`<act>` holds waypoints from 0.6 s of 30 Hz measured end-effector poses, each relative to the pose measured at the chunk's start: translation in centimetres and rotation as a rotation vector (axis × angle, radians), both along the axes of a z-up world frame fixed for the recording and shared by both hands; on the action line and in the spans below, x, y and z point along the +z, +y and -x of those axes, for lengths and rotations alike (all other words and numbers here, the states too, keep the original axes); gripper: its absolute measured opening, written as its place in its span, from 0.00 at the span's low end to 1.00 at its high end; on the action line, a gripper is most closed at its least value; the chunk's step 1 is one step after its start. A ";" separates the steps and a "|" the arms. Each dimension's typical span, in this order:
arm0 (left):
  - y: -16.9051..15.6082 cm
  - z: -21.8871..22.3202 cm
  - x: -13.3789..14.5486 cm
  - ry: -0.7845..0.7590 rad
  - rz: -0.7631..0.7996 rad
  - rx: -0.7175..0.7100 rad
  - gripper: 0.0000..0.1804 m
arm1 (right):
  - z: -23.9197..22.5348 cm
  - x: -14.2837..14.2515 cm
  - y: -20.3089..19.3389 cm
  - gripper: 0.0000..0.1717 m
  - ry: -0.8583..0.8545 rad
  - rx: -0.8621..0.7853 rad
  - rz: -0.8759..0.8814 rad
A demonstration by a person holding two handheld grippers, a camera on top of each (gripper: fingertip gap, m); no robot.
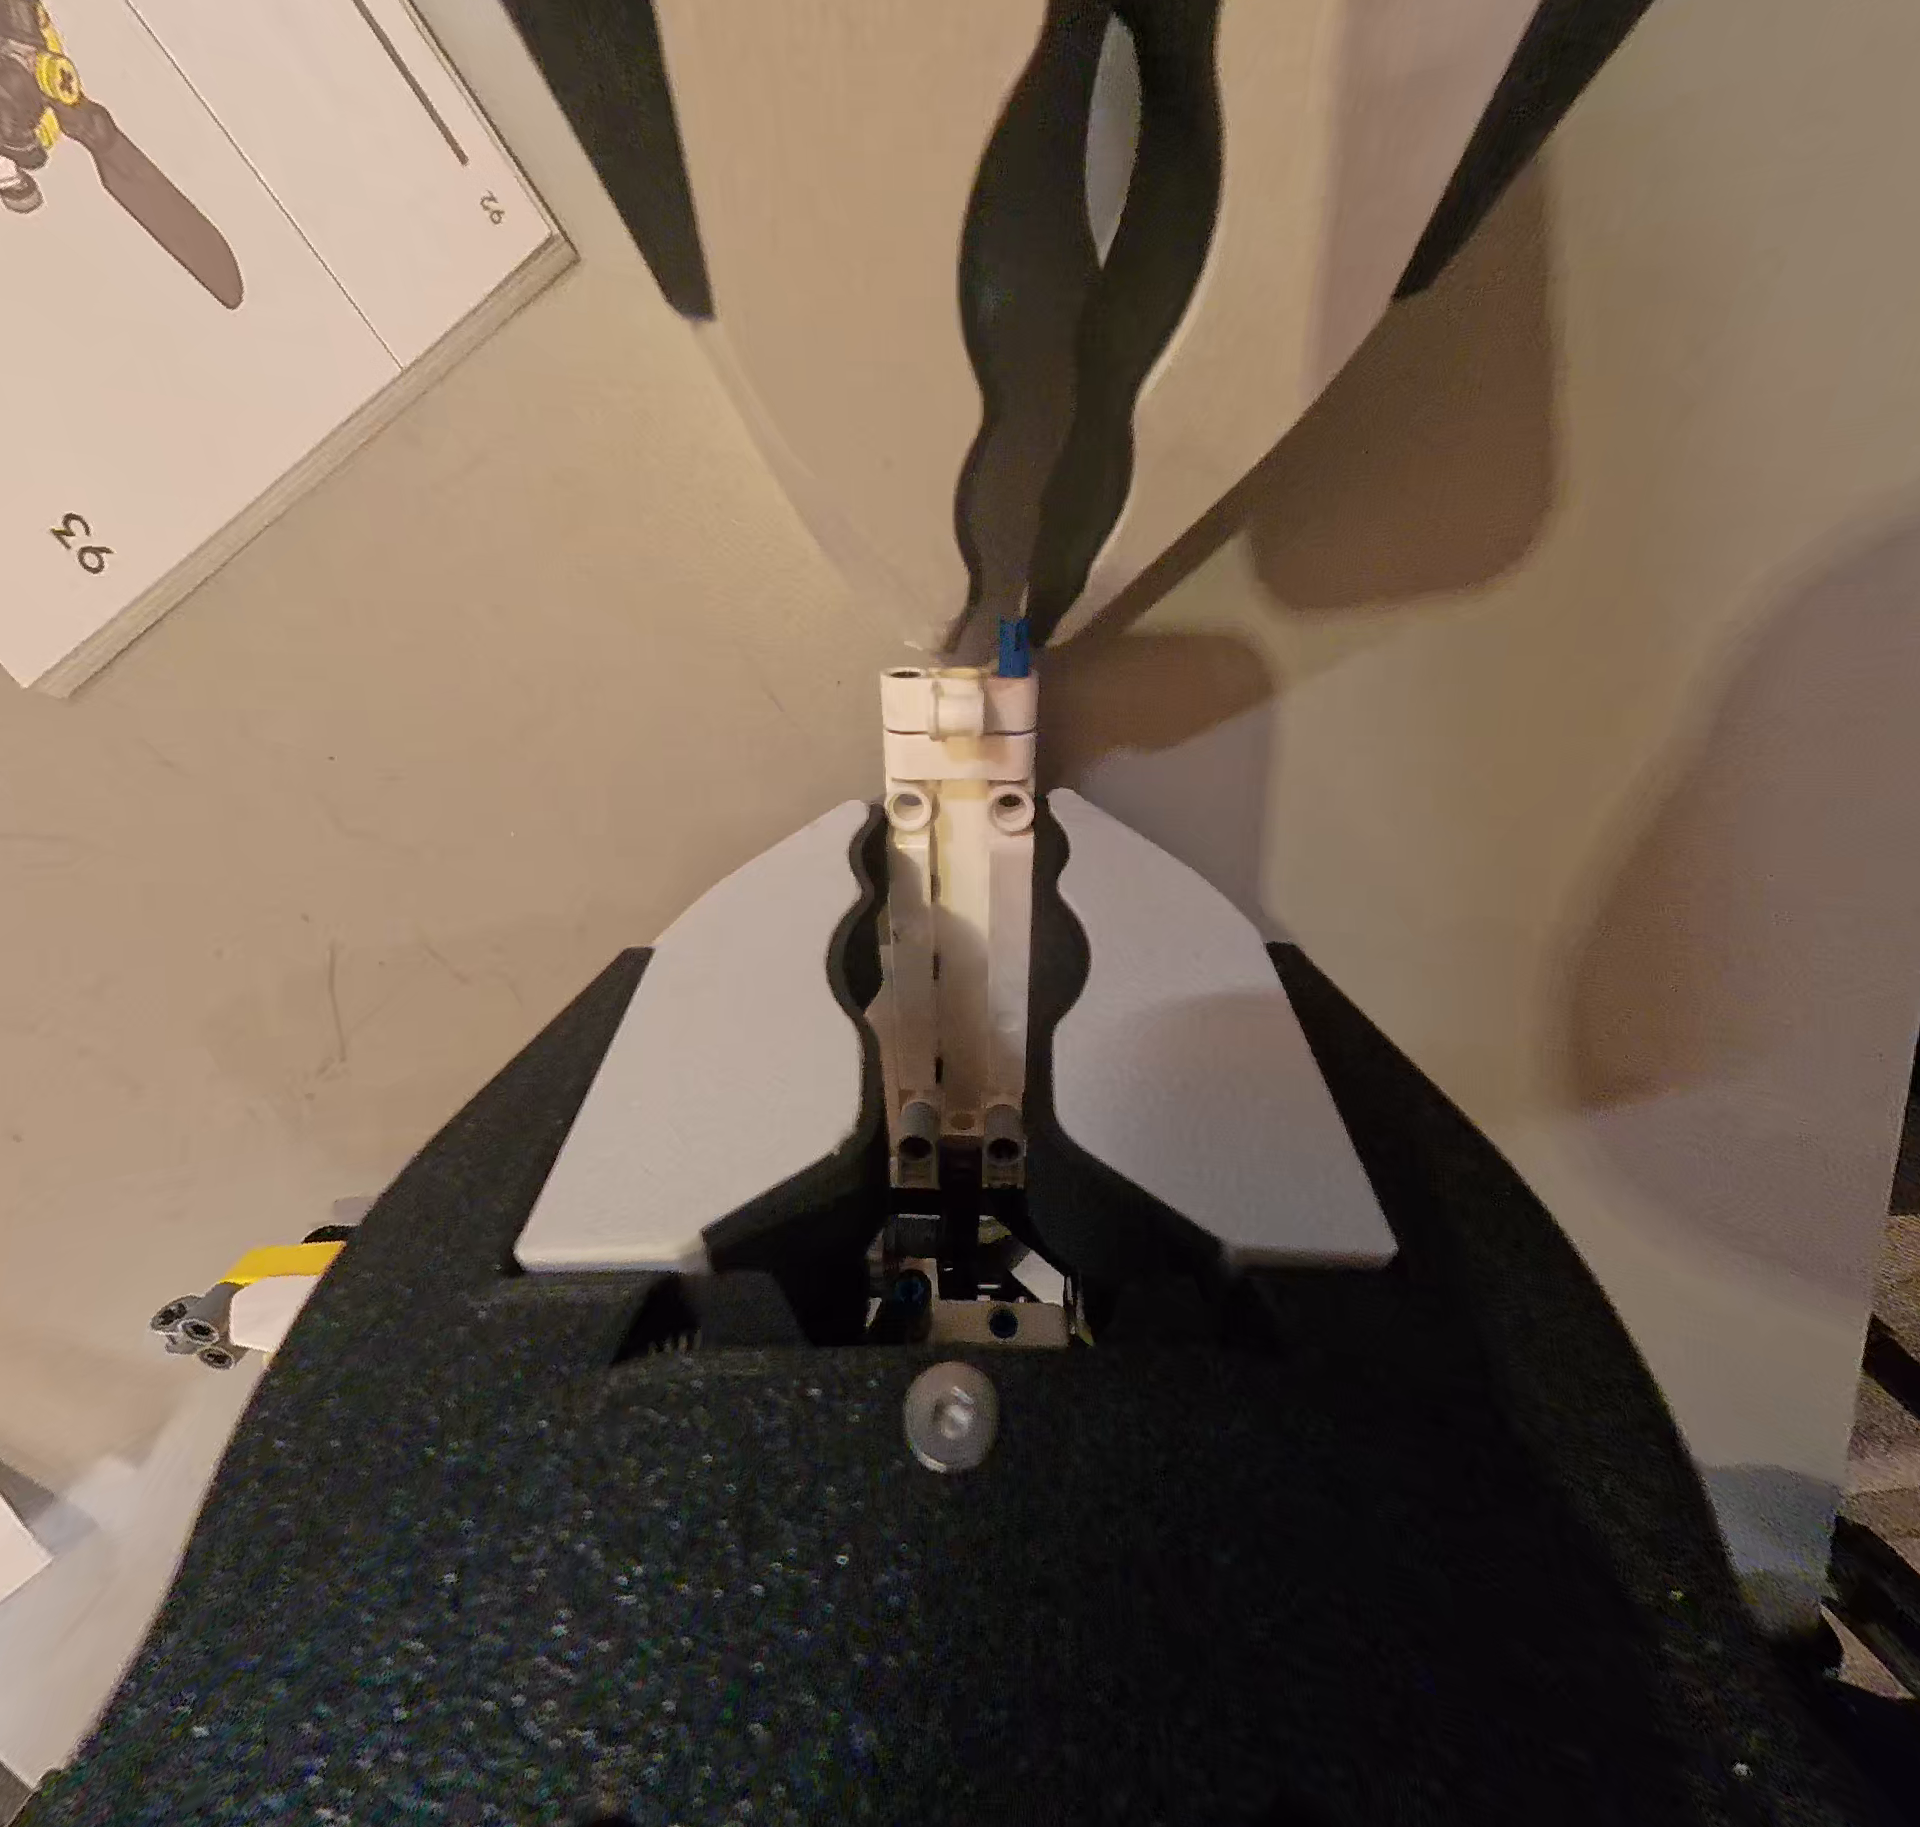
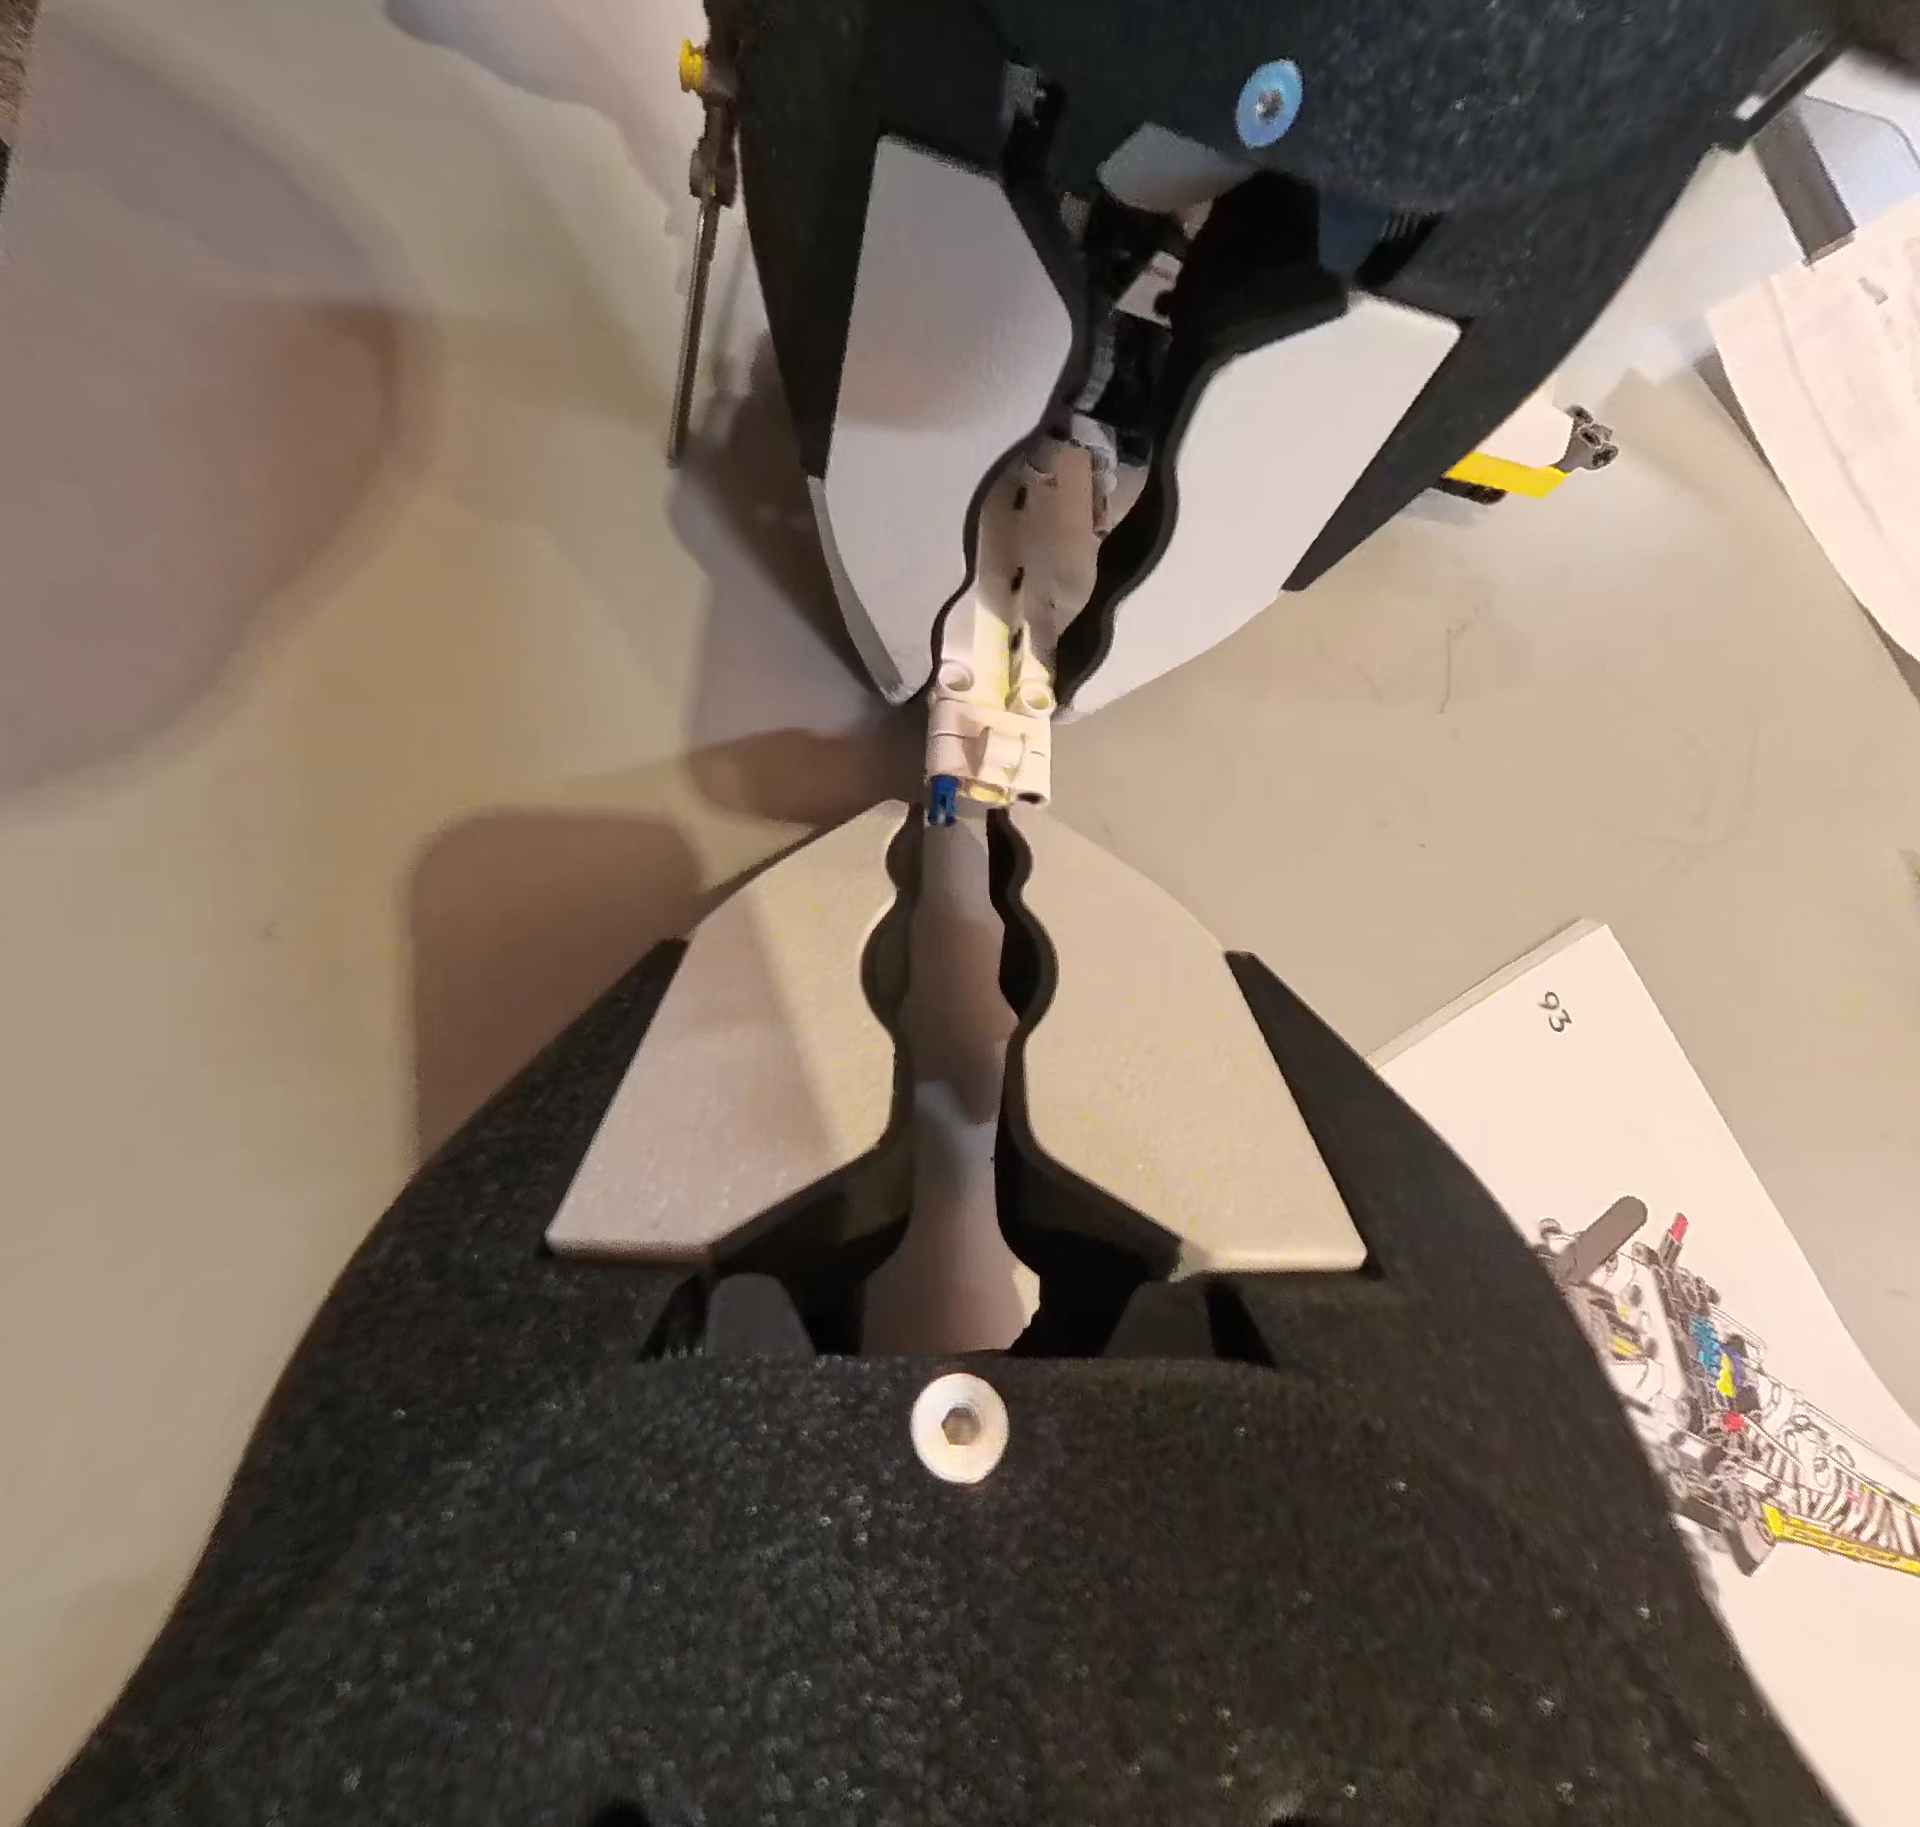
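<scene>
Beige desk (image 1: 416, 946) lies below. My left gripper (image 1: 958, 821) clamps the white brick assembly (image 1: 956, 738) at frame centre; my right gripper (image 2: 961, 827) stands narrowly apart at the blue pin (image 2: 941, 801), grip unclear. A skewed push could jam it.

Warm, yellowish indoor light falls on the table (image 1: 416, 842), moderately bright, with no harsh glare. Soft-edged brown shadows spread to the right in the left wrist view and to the left in the right wrist view. Both views bend strongly at the edges, wide-angle style. Motion blur smears the far fingers (image 1: 1039, 323) and the booklet (image 1: 208, 271); near surfaces look grainy.
</scene>
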State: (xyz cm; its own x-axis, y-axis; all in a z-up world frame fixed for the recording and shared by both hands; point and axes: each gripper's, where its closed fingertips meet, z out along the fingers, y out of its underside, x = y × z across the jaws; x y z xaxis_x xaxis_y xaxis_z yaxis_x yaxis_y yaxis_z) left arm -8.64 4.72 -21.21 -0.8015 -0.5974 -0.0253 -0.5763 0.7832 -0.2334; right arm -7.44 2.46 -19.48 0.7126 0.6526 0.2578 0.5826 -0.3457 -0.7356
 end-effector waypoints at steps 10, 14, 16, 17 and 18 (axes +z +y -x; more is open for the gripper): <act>-0.2 -0.1 0.1 -0.005 0.007 -0.002 0.16 | 0.1 0.2 0.0 0.07 0.039 0.006 0.005; -0.2 -0.1 0.3 -0.011 0.011 0.001 0.16 | 0.1 0.4 0.0 0.05 0.040 0.006 -0.007; -0.2 -0.2 0.4 -0.014 0.011 0.005 0.16 | 0.2 0.5 0.0 0.03 0.044 0.011 -0.012; -0.1 -0.2 0.4 -0.014 0.012 0.005 0.16 | 0.3 0.5 0.0 0.03 0.043 0.009 -0.016; -0.1 -0.2 0.4 -0.014 0.012 0.006 0.16 | 0.2 0.5 0.0 0.03 0.041 0.009 -0.017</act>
State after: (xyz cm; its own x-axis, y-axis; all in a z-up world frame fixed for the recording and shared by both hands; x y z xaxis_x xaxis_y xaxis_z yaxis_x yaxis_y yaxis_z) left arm -8.47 4.60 -20.79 -0.7977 -0.6023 -0.0299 -0.5773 0.7770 -0.2508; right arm -7.67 2.47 -18.96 0.7171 0.6544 0.2399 0.5549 -0.3278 -0.7646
